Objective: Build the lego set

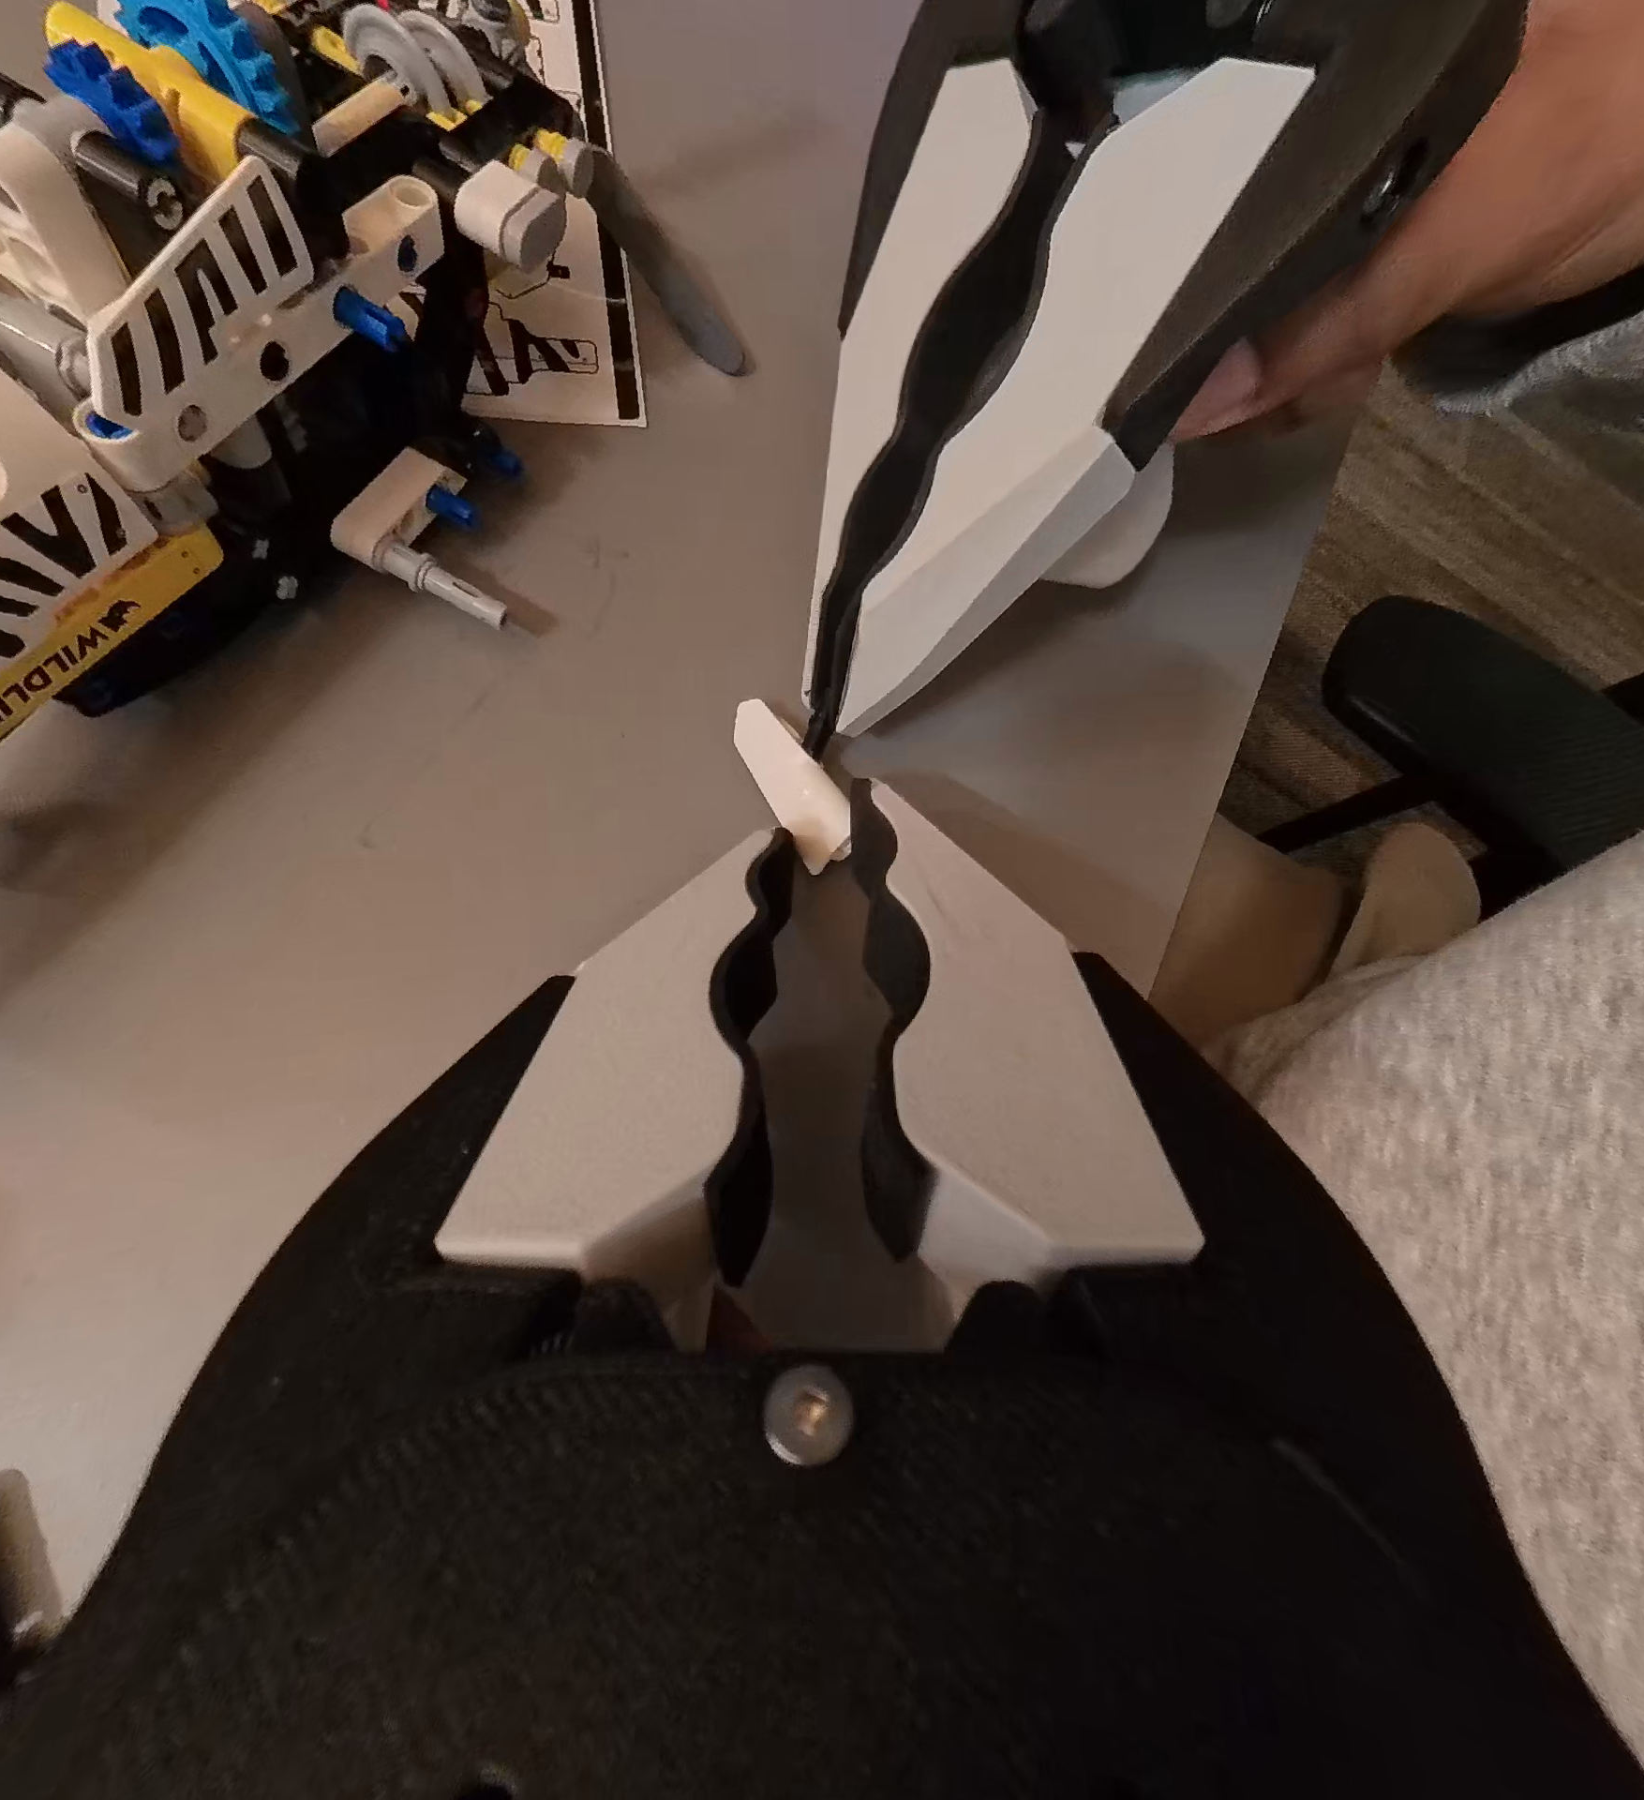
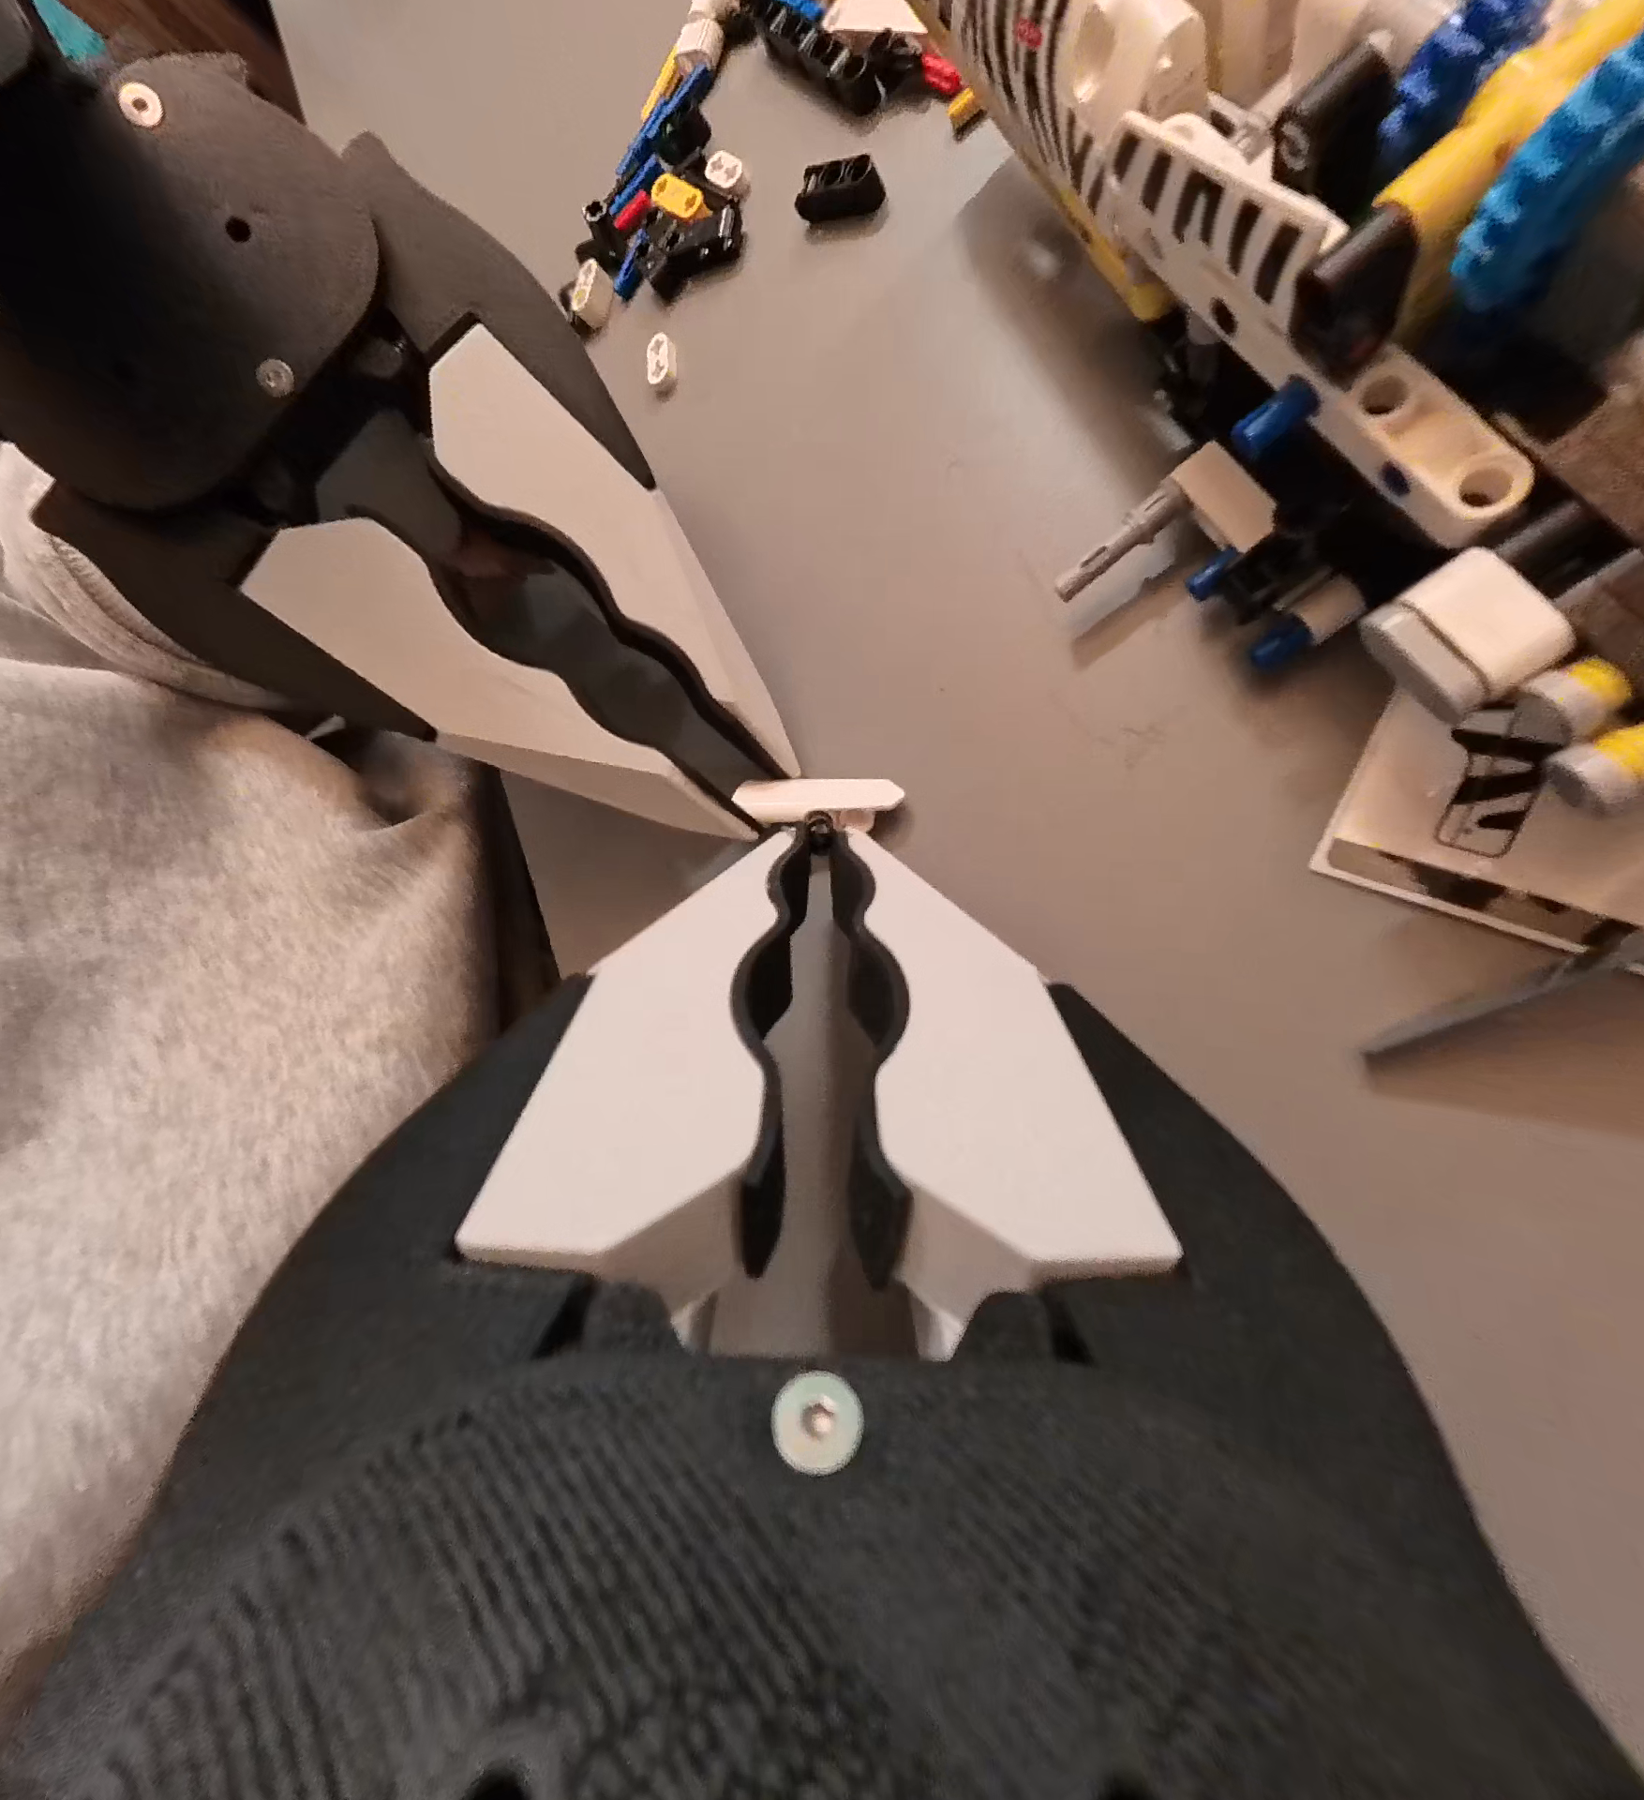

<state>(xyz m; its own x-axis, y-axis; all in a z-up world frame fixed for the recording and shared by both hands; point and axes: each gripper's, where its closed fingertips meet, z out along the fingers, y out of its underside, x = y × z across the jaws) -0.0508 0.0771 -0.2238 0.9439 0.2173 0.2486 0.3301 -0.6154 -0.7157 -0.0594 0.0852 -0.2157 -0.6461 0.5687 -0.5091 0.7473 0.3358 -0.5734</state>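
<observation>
A small white lego piece (image 1: 784,769) is held between my two grippers above the grey table (image 1: 409,925). My left gripper (image 1: 820,823) is shut on its lower end. My right gripper (image 1: 818,745) comes in from the upper right, shut, with its tips against the piece. In the right wrist view the white piece (image 2: 818,794) lies flat across my right gripper (image 2: 818,828), which is shut on a small black pin (image 2: 818,825) pressed at the piece's underside. The left gripper (image 2: 765,813) grips the piece's left end. The zebra-striped model (image 1: 166,321) stands at the far left.
The model (image 2: 1334,243) also shows at the right wrist view's upper right, beside a printed sheet (image 2: 1480,857). A pile of loose pieces (image 2: 672,214) lies at the table's far end. A grey tool (image 1: 682,292) lies by the sheet (image 1: 565,321). The table edge, a chair (image 1: 1480,731) and a person's lap are close by. Only a small space, under 4 cm, lies between the two pairs of fingers.
</observation>
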